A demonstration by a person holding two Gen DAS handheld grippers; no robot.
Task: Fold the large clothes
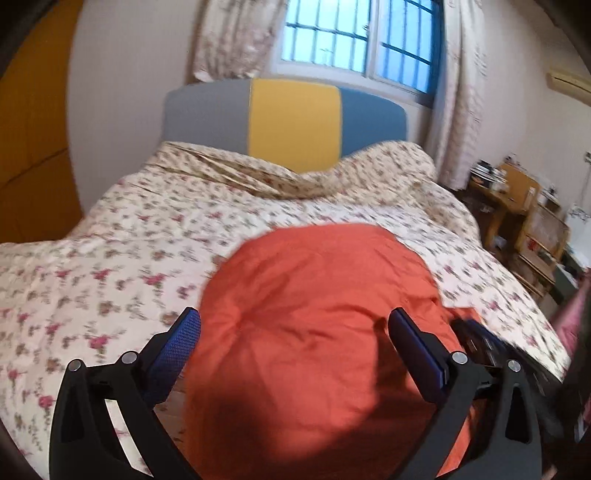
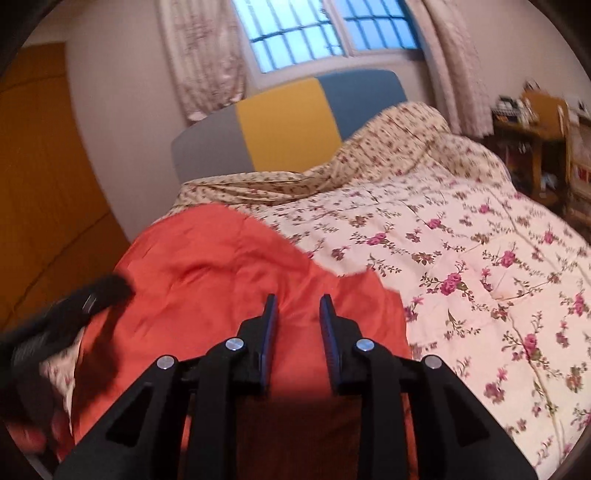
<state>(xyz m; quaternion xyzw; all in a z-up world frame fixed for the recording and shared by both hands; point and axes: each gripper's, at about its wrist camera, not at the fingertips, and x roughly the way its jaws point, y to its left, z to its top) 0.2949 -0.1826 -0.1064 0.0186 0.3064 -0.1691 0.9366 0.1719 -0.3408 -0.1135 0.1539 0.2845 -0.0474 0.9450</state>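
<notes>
An orange-red garment [image 1: 317,317] lies folded on the floral bed cover [image 1: 110,258], near the bed's front edge. My left gripper [image 1: 293,319] hovers over it with its blue-padded fingers wide open and empty. In the right wrist view the same garment [image 2: 207,280] lies left of centre on the floral cover [image 2: 480,277]. My right gripper [image 2: 297,301] is above the garment's near edge, its fingers open by a narrow gap, holding nothing. The left gripper shows as a blurred black shape [image 2: 74,310] at the left.
A headboard [image 1: 291,118] in grey, yellow and blue stands at the far end, under a barred window [image 1: 354,33] with floral curtains. Bunched bedding [image 1: 388,162] lies by the headboard. Wooden shelves [image 1: 524,210] stand right of the bed. An orange door [image 2: 40,184] is on the left.
</notes>
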